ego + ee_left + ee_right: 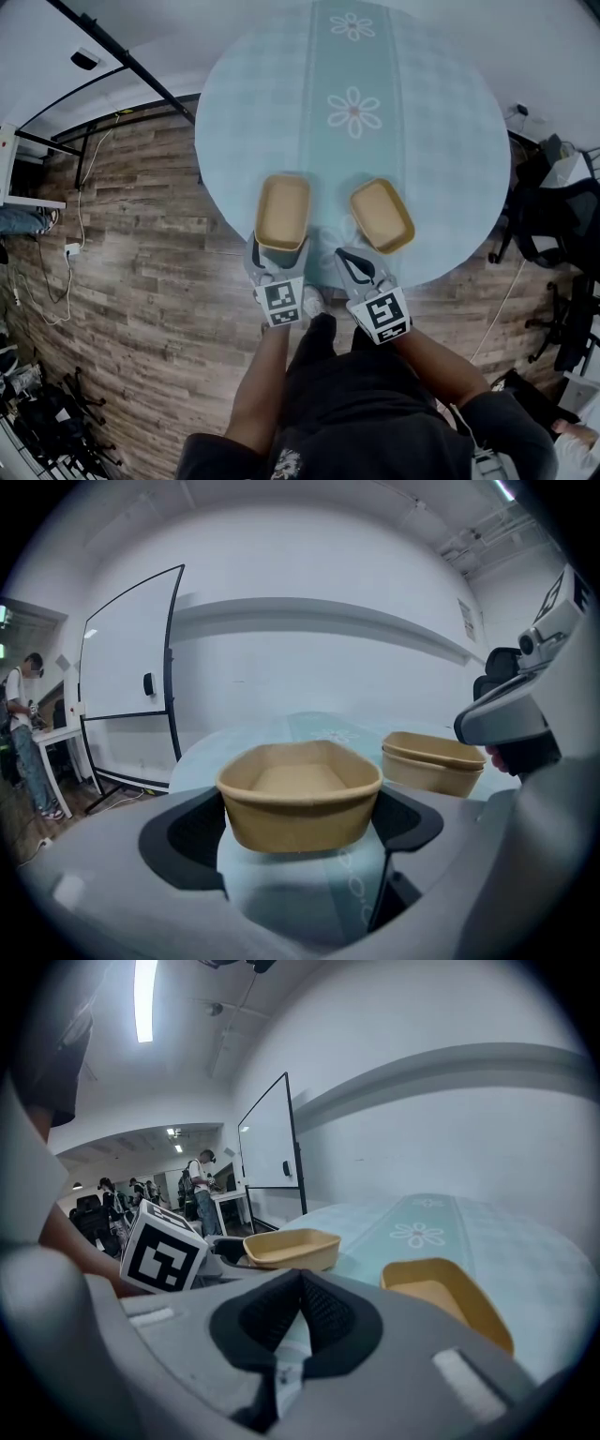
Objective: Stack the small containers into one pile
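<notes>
Left gripper (280, 248) is clamping its wide-set jaws on the sides of a tan container (282, 210), holding it over the near edge of the round table (441, 141). Right gripper (349, 256) is hanging closed and empty, just beside the other container (382, 216), which is sitting on the table and looking like two nested together.

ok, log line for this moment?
left claw: shut on container | right claw: shut, empty | pile: two nested, on table
</notes>
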`<state>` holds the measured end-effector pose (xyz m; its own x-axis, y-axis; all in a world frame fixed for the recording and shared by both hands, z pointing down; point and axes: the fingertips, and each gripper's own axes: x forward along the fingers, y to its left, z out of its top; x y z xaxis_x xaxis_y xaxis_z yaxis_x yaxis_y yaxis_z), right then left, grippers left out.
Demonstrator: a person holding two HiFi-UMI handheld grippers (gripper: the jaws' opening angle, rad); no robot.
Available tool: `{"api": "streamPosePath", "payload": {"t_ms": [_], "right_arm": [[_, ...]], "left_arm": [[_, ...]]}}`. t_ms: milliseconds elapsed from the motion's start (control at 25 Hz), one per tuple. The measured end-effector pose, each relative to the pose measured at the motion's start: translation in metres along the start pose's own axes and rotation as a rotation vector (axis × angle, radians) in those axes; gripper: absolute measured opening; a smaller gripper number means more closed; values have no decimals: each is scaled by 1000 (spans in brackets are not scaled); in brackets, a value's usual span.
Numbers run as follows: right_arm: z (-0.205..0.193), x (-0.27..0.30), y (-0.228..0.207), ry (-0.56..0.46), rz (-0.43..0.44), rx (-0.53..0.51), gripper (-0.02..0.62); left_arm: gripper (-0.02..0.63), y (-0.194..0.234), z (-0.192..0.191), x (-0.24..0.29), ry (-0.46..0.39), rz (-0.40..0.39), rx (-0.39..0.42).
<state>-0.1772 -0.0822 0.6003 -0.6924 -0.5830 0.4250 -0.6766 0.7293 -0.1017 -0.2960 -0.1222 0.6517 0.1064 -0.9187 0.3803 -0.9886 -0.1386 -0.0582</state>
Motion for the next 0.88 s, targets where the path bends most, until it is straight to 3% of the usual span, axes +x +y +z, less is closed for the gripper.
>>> {"api": "streamPosePath", "payload": {"t_ms": [880], "right_arm": [[64,-41,5,-128,-92,-43,2]], "left_arm": [[495,12,100,-64,-157,-10,9]]}}
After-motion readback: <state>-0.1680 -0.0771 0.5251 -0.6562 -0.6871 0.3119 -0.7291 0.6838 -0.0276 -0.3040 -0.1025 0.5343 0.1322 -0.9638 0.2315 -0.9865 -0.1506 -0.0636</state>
